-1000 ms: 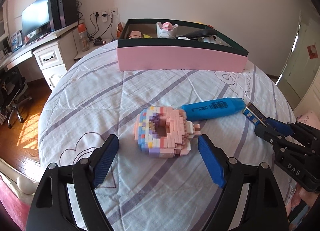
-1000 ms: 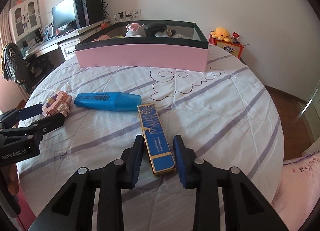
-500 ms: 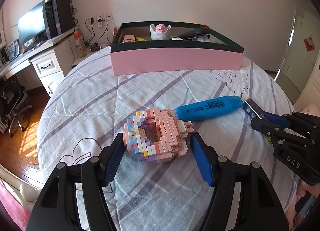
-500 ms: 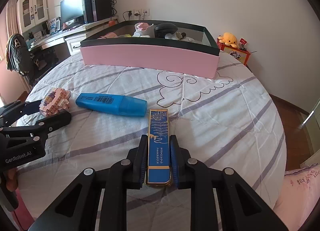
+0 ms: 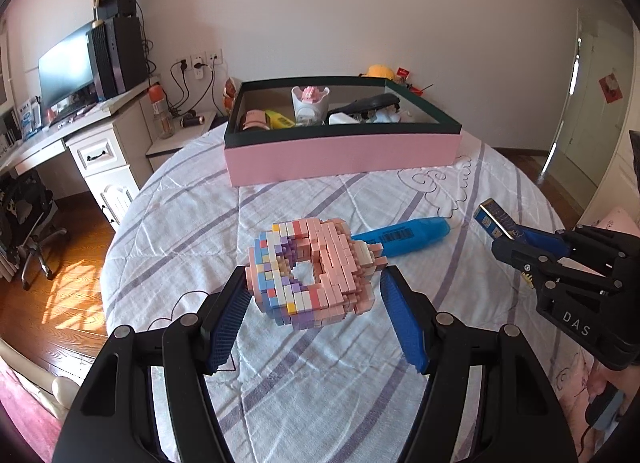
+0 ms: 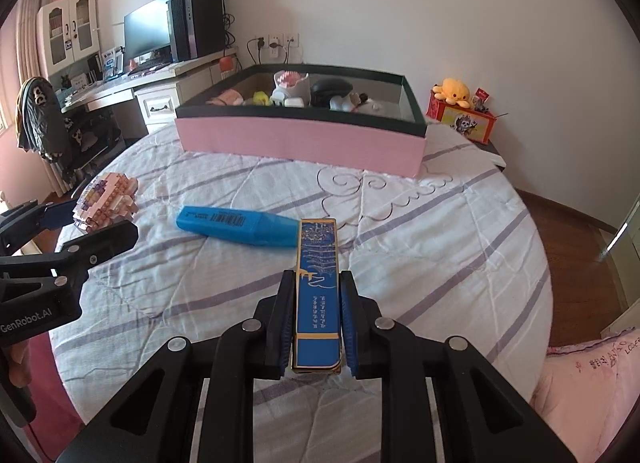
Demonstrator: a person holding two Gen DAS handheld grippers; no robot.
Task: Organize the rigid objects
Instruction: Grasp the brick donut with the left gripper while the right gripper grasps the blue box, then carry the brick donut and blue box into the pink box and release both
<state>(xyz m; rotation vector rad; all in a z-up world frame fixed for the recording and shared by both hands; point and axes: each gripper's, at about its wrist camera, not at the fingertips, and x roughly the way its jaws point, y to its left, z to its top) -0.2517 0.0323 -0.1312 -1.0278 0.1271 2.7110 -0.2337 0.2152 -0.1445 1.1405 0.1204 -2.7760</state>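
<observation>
My left gripper point(image 5: 314, 287) is shut on a pink and pastel brick-built donut point(image 5: 310, 269) and holds it lifted above the striped bedspread. My right gripper point(image 6: 318, 295) is shut on a long blue and gold box point(image 6: 318, 283), raised off the bed; the box also shows in the left wrist view point(image 5: 496, 221). A blue highlighter point(image 6: 240, 225) lies on the bed between the two grippers. The pink box with a dark rim point(image 6: 300, 137) stands at the far side and holds several items.
A round bed with a white, purple-striped cover point(image 6: 440, 247) fills the foreground. A desk with monitor point(image 5: 64, 71) and drawers stands at the left. A yellow plush on a red box point(image 6: 454, 93) sits at the far right. Wooden floor lies beyond the bed's edges.
My left gripper closed on the brick donut and lifted it. My right gripper closed on the blue and gold box and raised it off the bed.
</observation>
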